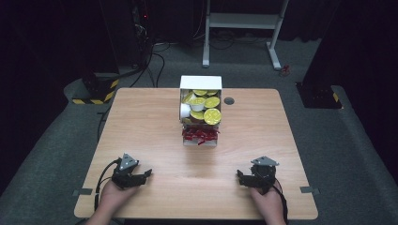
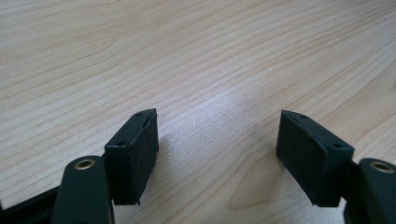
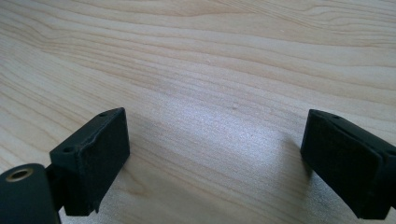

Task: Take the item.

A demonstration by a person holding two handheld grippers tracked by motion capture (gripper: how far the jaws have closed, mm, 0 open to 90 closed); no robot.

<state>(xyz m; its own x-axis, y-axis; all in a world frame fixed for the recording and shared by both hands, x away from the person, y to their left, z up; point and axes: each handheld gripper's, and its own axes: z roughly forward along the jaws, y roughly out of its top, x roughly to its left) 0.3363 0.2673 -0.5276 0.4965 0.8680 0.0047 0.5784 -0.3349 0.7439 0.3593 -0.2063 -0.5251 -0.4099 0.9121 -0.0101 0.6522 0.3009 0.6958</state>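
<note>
- Left gripper [image 1: 141, 178] & right gripper [image 1: 245, 179] low at the near edge of the table [image 1: 141, 117], jaws spread wide, nothing btwn them.
- White box [image 1: 200, 110] of yellow-lidded cups [image 1: 212, 116] sits mid-table toward the far side, red packets [image 1: 200, 135] in its front section, well apart from both.
- Risk: a fast reach could shove the box backwards; cups look loosely piled, may spill.
- Plenty of bare wood either side; far edge close behind the box.
</note>
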